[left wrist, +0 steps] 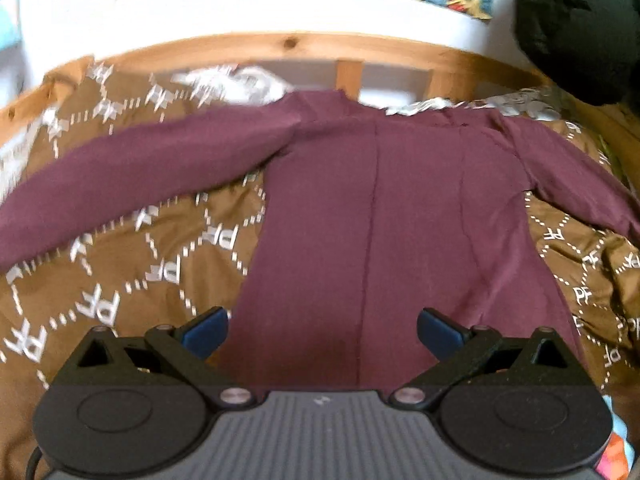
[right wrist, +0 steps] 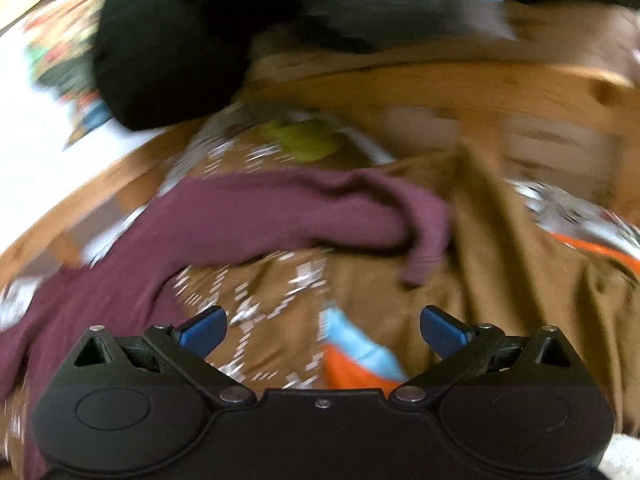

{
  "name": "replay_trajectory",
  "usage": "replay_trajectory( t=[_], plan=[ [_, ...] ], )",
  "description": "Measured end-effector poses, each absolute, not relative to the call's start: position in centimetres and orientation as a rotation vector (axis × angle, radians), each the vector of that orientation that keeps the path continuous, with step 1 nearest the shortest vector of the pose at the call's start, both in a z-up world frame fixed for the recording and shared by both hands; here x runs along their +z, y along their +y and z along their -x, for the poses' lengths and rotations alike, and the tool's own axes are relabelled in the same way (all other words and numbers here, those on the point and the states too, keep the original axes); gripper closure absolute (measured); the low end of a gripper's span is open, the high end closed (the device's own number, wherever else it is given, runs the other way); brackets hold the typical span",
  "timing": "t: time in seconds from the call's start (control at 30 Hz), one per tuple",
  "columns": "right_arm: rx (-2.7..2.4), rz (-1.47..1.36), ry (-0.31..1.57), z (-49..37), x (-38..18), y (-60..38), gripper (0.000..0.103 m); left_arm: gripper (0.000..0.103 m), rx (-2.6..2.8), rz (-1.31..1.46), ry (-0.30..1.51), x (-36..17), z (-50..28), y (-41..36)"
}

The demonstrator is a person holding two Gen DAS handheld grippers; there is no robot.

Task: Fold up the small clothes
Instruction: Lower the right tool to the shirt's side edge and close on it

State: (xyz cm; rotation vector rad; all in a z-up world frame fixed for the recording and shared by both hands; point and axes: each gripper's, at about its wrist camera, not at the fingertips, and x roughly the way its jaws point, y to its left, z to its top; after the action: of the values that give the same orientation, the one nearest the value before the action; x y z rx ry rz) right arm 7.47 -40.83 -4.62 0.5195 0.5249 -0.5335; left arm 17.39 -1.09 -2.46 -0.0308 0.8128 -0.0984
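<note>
Both tongs, left (left wrist: 322, 334) and right (right wrist: 322, 332), gape empty above the maroon long-sleeved top (left wrist: 372, 216) spread on the brown patterned bedcover (left wrist: 120, 280); I'd pinch each sleeve cuff (right wrist: 424, 256) and fold inward.

The brown bedcover (left wrist: 188, 240) repeats white "PF" letters.

I'm counting one maroon long-sleeve top (left wrist: 380, 208) with two sleeves, one brown patterned bedspread (left wrist: 160, 264), one black bundle (left wrist: 576, 28), one wooden bed frame (left wrist: 288, 46), and two grippers.
</note>
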Motion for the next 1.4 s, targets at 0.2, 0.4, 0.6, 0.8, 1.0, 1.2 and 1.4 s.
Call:
replay_trajectory(
  t=[0.2, 0.4, 0.6, 0.8, 1.0, 1.2, 1.4],
  plan=[
    [-0.688, -0.556, 0.464, -8.1, -5.8, -42.6, 0.017, 0.001, -0.103, 0.194, 0.897, -3.6, -18.4, 1.4],
    [-0.805, -0.493, 0.461, -9.3, -6.5, -43.0, 0.047, 0.001, -0.117, 0.253, 0.928, -4.2, -18.5, 2.3],
    [-0.857, -0.466, 0.471, -9.8, -7.1, -44.2, 0.094, 0.001, -0.135, 0.251, 0.925, -4.1, -18.3, 2.1],
    [-0.654, -0.305, 0.417, -9.1, -4.1, -41.0, 0.097, 0.001, -0.149, 0.264, 0.902, -3.5, -17.9, 2.3],
    [-0.414, -0.185, 0.436, -9.7, -0.2, -36.2, 0.097, 0.001, -0.150, 0.340, 0.894, -2.8, -18.0, 3.7],
    [-0.178, -0.060, 0.490, -12.5, 1.3, -29.6, 0.097, 0.001, -0.111, 0.406, 0.853, -1.8, -17.8, 5.7],
    [0.041, 0.064, 0.568, -16.4, -0.7, -21.6, 0.097, 0.001, -0.077, 0.461, 0.848, -2.0, -18.4, 7.4]
  ],
)
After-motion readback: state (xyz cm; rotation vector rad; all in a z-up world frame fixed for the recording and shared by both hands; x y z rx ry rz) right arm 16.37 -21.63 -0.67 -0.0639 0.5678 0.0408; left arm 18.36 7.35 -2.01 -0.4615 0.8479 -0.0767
